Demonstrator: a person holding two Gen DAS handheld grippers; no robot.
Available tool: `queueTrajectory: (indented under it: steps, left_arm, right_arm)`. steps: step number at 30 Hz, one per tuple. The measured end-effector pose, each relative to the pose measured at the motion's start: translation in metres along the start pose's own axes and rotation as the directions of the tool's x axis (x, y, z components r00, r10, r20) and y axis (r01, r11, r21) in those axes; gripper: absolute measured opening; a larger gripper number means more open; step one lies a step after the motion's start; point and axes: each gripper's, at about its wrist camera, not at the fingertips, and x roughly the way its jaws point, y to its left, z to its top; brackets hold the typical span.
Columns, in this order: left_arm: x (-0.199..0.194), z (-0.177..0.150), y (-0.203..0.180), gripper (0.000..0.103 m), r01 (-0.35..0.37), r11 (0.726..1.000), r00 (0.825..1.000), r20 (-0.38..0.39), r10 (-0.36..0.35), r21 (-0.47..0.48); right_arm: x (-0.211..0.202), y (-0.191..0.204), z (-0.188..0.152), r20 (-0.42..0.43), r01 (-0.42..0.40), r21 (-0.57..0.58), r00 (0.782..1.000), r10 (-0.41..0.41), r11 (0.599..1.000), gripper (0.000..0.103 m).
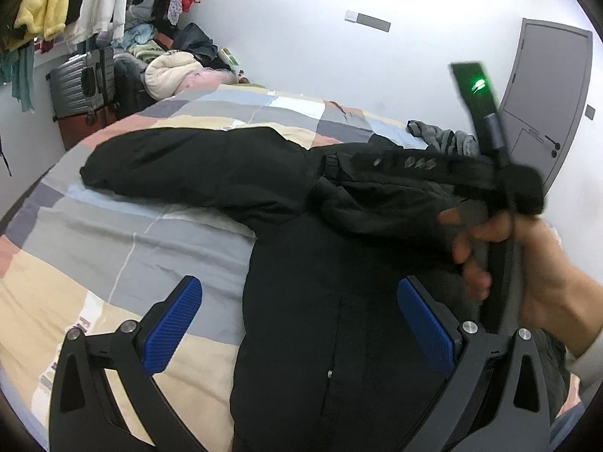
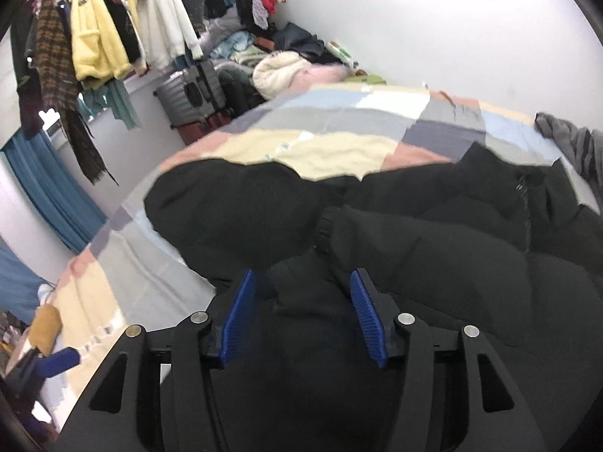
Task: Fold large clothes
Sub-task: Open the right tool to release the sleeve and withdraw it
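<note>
A large black padded jacket (image 1: 339, 320) lies spread on the bed, one sleeve (image 1: 196, 173) stretched out to the left. The other sleeve (image 2: 414, 248) is folded across the body, its cuff (image 2: 325, 230) pointing left. My left gripper (image 1: 297, 305) stands wide open over the jacket's lower edge, and neither pad touches the cloth. My right gripper (image 2: 303, 301) hovers low over the folded sleeve with its jaws apart; black cloth lies between and under the pads (image 2: 367, 318), which do not press it. In the left wrist view, a hand (image 1: 490, 248) holds the right gripper's handle.
The bed has a patchwork cover (image 1: 113, 248) in grey, cream and pink. A grey garment (image 2: 576, 147) lies at its far right corner. Suitcases (image 2: 192, 94), a heap of clothes (image 2: 279, 67) and a rail of hanging clothes (image 2: 94, 37) stand along the far left. A grey door (image 1: 546, 94) is at the right.
</note>
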Motion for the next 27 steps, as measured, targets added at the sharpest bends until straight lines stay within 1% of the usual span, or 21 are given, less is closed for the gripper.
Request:
queueTrajectory:
  steps: [3,7,10,14,17,20,22,25,26,27]
  left_arm:
    - [-0.014,0.006,-0.003,0.103,-0.007,1.000,1.000,0.002,0.007,-0.012]
    - [-0.038,0.015,-0.014,0.103,-0.002,1.000,1.000,0.025,0.002,-0.017]
    - [-0.056,0.020,-0.027,0.103,0.009,1.000,0.999,0.048,-0.008,-0.007]
    - [-0.081,0.024,-0.047,0.103,0.020,0.999,0.997,0.073,-0.022,0.025]
    - [-0.096,0.024,-0.058,0.103,0.028,0.999,0.995,0.091,-0.031,0.037]
    - [-0.113,0.022,-0.067,0.103,0.043,0.998,0.993,0.109,-0.048,0.049]
    - [-0.122,0.021,-0.073,0.103,0.049,0.997,0.991,0.119,-0.056,0.057]
    - [-0.131,0.017,-0.081,0.103,0.061,0.996,0.990,0.123,-0.069,0.070]
    - [-0.133,0.015,-0.084,0.103,0.063,0.995,0.990,0.125,-0.072,0.075]
    - [-0.135,0.013,-0.086,0.103,0.063,0.995,0.989,0.126,-0.072,0.077]
  right_arm:
    - [-0.032,0.006,0.006,0.046,0.012,-0.024,0.999,-0.011,1.000,0.052]
    - [-0.078,0.008,0.014,0.112,0.041,-0.032,0.993,-0.038,0.999,0.053]
    - [-0.118,0.008,0.018,0.161,0.070,-0.027,0.985,-0.064,0.997,0.054]
    - [-0.166,0.011,0.016,0.225,0.119,-0.031,0.968,-0.109,0.992,0.057]
    - [-0.198,0.011,0.008,0.261,0.139,-0.012,0.956,-0.131,0.990,0.059]
    - [-0.224,0.012,-0.004,0.295,0.180,-0.017,0.941,-0.168,0.983,0.060]
    - [-0.241,0.008,-0.019,0.306,0.199,-0.008,0.934,-0.187,0.980,0.062]
    - [-0.258,0.001,-0.039,0.308,0.207,0.032,0.929,-0.206,0.978,0.062]
    - [-0.264,-0.001,-0.047,0.312,0.218,0.045,0.924,-0.221,0.975,0.062]
    - [-0.271,-0.003,-0.058,0.314,0.246,0.056,0.915,-0.251,0.968,0.062]
